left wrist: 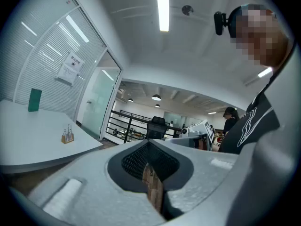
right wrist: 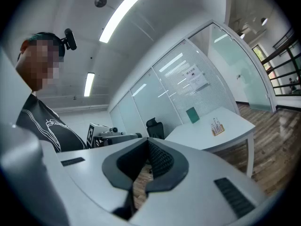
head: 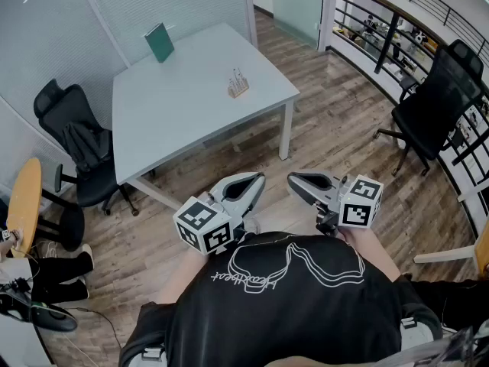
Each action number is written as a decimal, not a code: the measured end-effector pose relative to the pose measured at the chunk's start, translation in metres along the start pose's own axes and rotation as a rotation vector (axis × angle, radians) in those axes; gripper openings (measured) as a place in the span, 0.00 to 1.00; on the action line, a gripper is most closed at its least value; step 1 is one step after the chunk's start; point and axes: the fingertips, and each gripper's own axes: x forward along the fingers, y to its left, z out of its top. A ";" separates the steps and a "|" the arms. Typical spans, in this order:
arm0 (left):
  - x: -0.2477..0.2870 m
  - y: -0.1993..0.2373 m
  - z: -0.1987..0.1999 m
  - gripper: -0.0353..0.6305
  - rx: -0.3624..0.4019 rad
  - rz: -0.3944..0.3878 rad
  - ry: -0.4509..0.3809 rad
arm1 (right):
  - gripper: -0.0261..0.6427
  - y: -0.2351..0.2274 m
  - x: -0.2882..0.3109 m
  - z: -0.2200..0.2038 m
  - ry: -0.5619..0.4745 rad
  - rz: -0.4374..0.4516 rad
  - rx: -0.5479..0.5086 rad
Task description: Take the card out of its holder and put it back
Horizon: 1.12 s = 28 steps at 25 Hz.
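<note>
White surface (head: 191, 105) bears wooden holder (head: 238, 86); short of it I hold left gripper (head: 258, 177) and right gripper (head: 293, 179), jaws clenched, empty; wall notice (left wrist: 70, 68) beyond it illegible.

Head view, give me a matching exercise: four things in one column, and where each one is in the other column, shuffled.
Things:
1. green upright object
2. small wooden holder
3. left gripper
4. black chair at the view's right

Places:
A. beside the railing
B. off the table, above the wooden floor, jaws together
C. on the table, toward its right side
D. on the table, by its far-left edge

Pairs: 1-D, 2-C, 3-B, 4-A
</note>
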 end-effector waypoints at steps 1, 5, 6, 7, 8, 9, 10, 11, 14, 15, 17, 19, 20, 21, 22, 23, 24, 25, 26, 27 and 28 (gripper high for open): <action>0.001 -0.003 0.001 0.07 0.003 0.004 0.001 | 0.05 0.002 -0.003 0.001 -0.001 0.008 -0.005; 0.005 -0.014 0.002 0.07 0.008 0.013 0.000 | 0.05 0.004 -0.016 0.005 -0.005 0.018 -0.022; 0.006 -0.015 0.001 0.07 0.007 0.014 -0.001 | 0.05 0.004 -0.018 0.005 -0.007 0.019 -0.023; 0.007 -0.017 0.000 0.07 0.006 0.017 -0.002 | 0.05 0.004 -0.020 0.005 -0.010 0.020 -0.024; 0.008 -0.018 -0.002 0.07 0.006 0.019 -0.003 | 0.05 0.004 -0.022 0.004 -0.012 0.022 -0.027; 0.010 -0.019 -0.004 0.07 0.005 0.022 -0.005 | 0.05 0.003 -0.024 0.003 -0.015 0.022 -0.031; 0.012 -0.020 -0.006 0.07 0.005 0.023 -0.006 | 0.05 0.002 -0.027 0.003 -0.019 0.023 -0.033; 0.015 -0.021 -0.008 0.07 0.004 0.023 -0.007 | 0.05 0.001 -0.029 0.002 -0.021 0.023 -0.033; 0.021 -0.020 -0.012 0.07 -0.002 0.026 -0.005 | 0.05 -0.005 -0.032 -0.003 -0.016 0.024 -0.022; 0.022 -0.020 -0.013 0.07 -0.006 0.028 -0.004 | 0.05 -0.007 -0.032 -0.005 -0.014 0.026 -0.013; 0.024 -0.018 -0.015 0.07 -0.012 0.030 -0.005 | 0.05 -0.011 -0.032 -0.008 -0.015 0.030 0.001; 0.024 -0.015 -0.016 0.07 -0.019 0.030 -0.009 | 0.05 -0.016 -0.030 -0.009 -0.026 0.027 0.007; 0.025 -0.012 -0.017 0.07 -0.025 0.029 -0.011 | 0.05 -0.019 -0.029 -0.010 -0.035 0.022 0.013; 0.026 -0.008 -0.019 0.07 -0.033 0.029 -0.014 | 0.05 -0.022 -0.029 -0.010 -0.044 0.018 0.020; 0.027 -0.005 -0.021 0.07 -0.041 0.029 -0.017 | 0.05 -0.026 -0.029 -0.012 -0.052 0.014 0.029; 0.030 -0.002 -0.024 0.07 -0.046 0.028 -0.019 | 0.05 -0.030 -0.029 -0.014 -0.058 0.009 0.037; 0.033 0.001 -0.027 0.07 -0.048 0.026 -0.019 | 0.05 -0.035 -0.029 -0.015 -0.062 0.002 0.042; 0.038 0.005 -0.029 0.07 -0.047 0.023 -0.019 | 0.05 -0.041 -0.028 -0.016 -0.065 -0.005 0.044; 0.042 0.009 -0.031 0.07 -0.046 0.019 -0.017 | 0.05 -0.048 -0.027 -0.018 -0.066 -0.011 0.044; 0.046 0.013 -0.033 0.07 -0.050 0.014 -0.013 | 0.05 -0.053 -0.026 -0.019 -0.062 -0.018 0.044; 0.049 0.017 -0.035 0.07 -0.058 0.007 -0.009 | 0.05 -0.057 -0.024 -0.022 -0.052 -0.027 0.040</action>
